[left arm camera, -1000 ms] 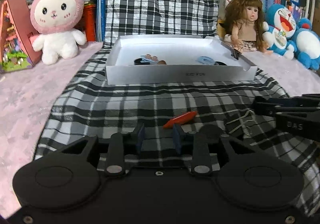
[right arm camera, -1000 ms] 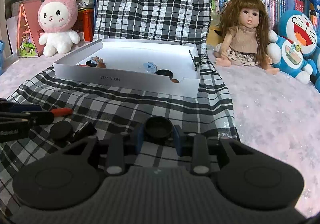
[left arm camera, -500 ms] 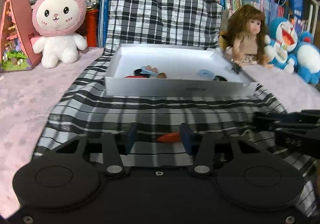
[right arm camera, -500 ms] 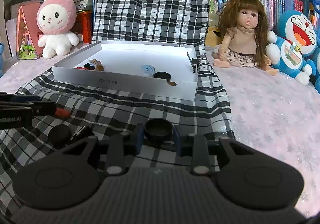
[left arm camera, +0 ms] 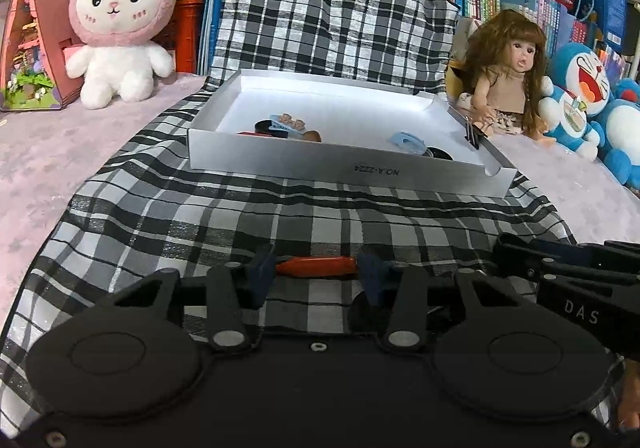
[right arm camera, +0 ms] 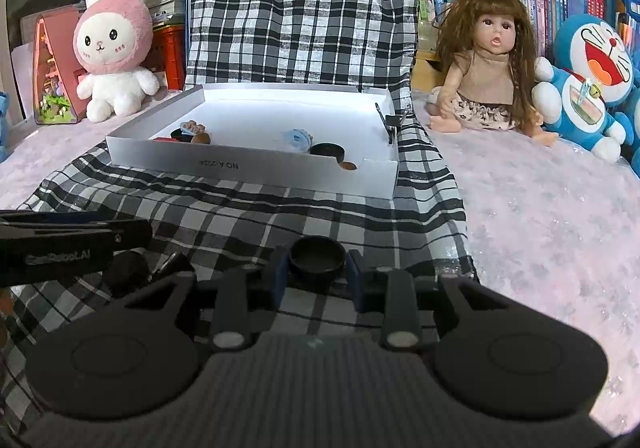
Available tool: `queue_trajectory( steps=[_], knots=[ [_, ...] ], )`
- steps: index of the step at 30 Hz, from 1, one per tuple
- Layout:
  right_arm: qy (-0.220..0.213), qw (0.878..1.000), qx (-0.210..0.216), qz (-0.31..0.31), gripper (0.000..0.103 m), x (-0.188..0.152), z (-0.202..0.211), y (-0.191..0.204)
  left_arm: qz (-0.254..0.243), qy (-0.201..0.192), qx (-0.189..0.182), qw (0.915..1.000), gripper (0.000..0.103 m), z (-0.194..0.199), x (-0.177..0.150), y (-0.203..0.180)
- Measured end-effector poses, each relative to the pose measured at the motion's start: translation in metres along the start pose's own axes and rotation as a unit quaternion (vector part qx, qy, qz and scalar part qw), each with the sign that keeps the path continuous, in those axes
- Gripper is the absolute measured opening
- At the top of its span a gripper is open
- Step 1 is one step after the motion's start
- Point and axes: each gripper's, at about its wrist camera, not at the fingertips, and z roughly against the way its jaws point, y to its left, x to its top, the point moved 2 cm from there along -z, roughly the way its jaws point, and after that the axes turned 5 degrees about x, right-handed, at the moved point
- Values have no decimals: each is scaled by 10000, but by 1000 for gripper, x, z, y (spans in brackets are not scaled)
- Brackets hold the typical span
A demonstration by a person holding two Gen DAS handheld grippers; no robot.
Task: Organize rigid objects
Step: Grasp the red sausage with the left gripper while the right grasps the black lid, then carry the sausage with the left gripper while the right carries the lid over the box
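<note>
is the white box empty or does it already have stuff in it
Not empty. The white box already holds a few small items: a black round lid, a blue clip and some pieces near its left corner.

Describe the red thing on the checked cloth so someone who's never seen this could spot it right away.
Find the checked cloth with the white box on it. In front of the box, near the cloth's front edge, the red piece lies crosswise between the left hand-held gripper's fingertips. It is long, slim and red; the loose pieces nearby are black.
</note>
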Motion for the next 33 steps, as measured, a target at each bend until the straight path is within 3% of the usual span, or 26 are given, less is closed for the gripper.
queue_trajectory(
  steps=[7,17,25,30,33],
  knots=[
    [-39,10000,27,5,37,14,1,-1,-115,-90,-174,9997,42,10,14,0],
    [174,9997,76,-171,37,75,-20,-18,-420,-240,-408,9980,42,4,84,7],
    [624,9967,218,-476,37,130,-68,-32,-147,203,-597,9979,42,-54,150,16],
    [873,9950,42,-476,37,150,-105,-29,-6,357,-316,9989,42,-94,166,24],
    [1009,9933,-73,-557,37,154,-122,-31,88,403,-394,9984,42,-110,169,29]
  ],
)
